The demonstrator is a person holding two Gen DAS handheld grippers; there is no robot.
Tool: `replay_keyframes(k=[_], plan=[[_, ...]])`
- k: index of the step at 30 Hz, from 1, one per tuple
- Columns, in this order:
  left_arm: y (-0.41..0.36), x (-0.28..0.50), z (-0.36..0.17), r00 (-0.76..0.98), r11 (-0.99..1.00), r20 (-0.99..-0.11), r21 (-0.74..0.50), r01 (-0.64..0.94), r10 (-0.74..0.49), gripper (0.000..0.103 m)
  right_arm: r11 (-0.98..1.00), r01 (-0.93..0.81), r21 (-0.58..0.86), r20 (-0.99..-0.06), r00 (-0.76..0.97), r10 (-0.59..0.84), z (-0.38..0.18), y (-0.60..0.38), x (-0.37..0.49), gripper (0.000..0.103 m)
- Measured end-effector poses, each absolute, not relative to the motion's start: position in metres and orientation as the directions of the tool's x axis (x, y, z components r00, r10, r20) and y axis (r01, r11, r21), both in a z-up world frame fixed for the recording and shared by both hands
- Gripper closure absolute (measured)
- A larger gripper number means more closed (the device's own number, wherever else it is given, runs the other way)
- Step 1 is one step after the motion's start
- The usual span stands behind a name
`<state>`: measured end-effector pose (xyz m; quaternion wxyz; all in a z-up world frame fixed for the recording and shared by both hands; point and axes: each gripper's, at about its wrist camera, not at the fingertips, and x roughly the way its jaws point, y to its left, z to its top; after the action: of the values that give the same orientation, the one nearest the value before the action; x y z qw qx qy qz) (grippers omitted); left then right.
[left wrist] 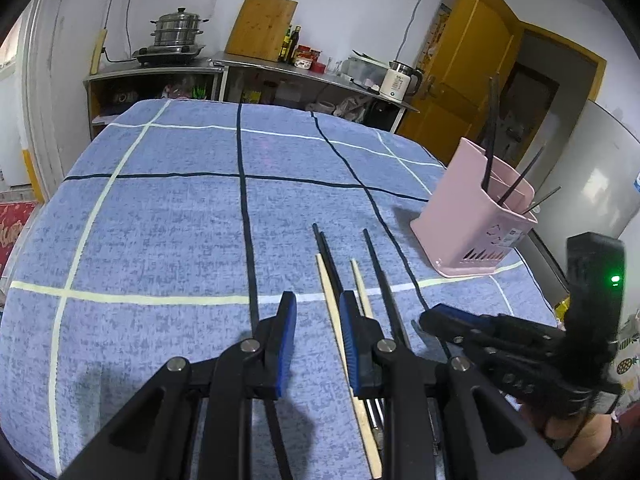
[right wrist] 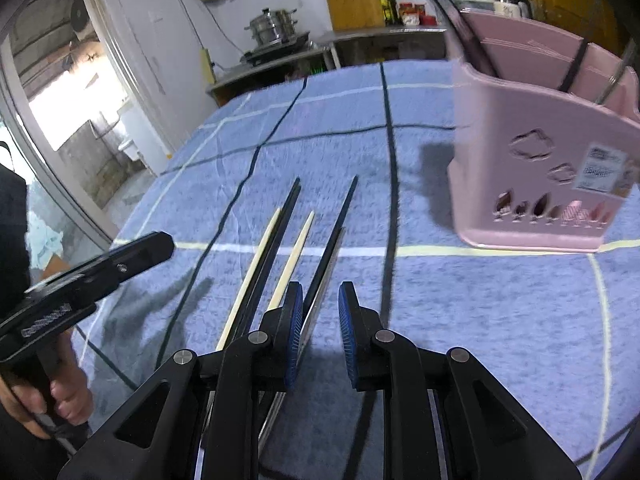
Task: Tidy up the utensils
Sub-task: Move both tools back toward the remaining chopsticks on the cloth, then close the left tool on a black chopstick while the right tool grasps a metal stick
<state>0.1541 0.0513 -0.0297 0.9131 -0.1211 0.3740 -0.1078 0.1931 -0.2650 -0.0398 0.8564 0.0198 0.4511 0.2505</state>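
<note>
A table under a blue checked cloth (left wrist: 160,220) carries 5 chopsticks (left wrist: 330,264) near its front edge and a pink holder (left wrist: 472,216) near the right edge.

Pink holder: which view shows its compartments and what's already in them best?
Left wrist view: the whole pink holder stands in frame, open top visible, dark chopsticks leaning in its compartments. The right wrist view is closer but blurred and cropped; it shows mainly the front wall, its cutouts and label.

Chopsticks (right wrist: 256,276) — near ends hidden under the right tool (right wrist: 320,308). Holder (right wrist: 540,152) blurred, cut off at right edge — its label unreadable, contents mostly concealed.
</note>
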Motion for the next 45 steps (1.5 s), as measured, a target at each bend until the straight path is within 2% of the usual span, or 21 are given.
replay_keyframes(k=[10, 16, 17, 20, 25, 34, 40, 45], plan=[[0.057, 0.16, -0.032, 0.692, 0.942, -0.658, -0.32, 0.102, -0.298, 0.08, 0.894, -0.384, 0.233, -0.786, 0.467, 0.405, -0.052, -0.262, 0.201, 0.086], [0.055, 0.16, -0.032, 0.687, 0.942, -0.662, -0.32, 0.102, -0.299, 0.08, 0.91, -0.39, 0.141, -0.812, 0.48, 0.332, -0.051, -0.249, 0.2, 0.086], [0.054, 0.16, -0.031, 0.686, 0.942, -0.663, -0.321, 0.101, -0.3, 0.08, 0.912, -0.389, 0.13, -0.814, 0.484, 0.322, -0.051, -0.247, 0.201, 0.092], [0.053, 0.162, -0.029, 0.682, 0.938, -0.664, -0.331, 0.1, -0.307, 0.08, 0.912, -0.385, 0.142, -0.816, 0.477, 0.328, -0.051, -0.252, 0.205, 0.097], [0.037, 0.171, -0.023, 0.669, 0.927, -0.659, -0.35, 0.132, -0.344, 0.08, 0.923, -0.347, 0.165, -0.813, 0.482, 0.326, -0.051, -0.284, 0.201, 0.097], [-0.029, 0.209, -0.047, 0.558, 0.931, -0.745, -0.293, 0.217, -0.365, 0.08, 0.93, -0.3, 0.211, -0.808, 0.482, 0.339, -0.05, -0.313, 0.204, 0.097], [-0.046, 0.224, -0.065, 0.499, 0.95, -0.81, -0.234, 0.205, -0.307, 0.08, 0.932, -0.29, 0.219, -0.806, 0.484, 0.34, -0.049, -0.323, 0.204, 0.097], [-0.053, 0.225, -0.065, 0.507, 0.961, -0.82, -0.178, 0.212, -0.264, 0.083, 0.929, -0.297, 0.22, -0.81, 0.475, 0.344, -0.049, -0.323, 0.209, 0.097]])
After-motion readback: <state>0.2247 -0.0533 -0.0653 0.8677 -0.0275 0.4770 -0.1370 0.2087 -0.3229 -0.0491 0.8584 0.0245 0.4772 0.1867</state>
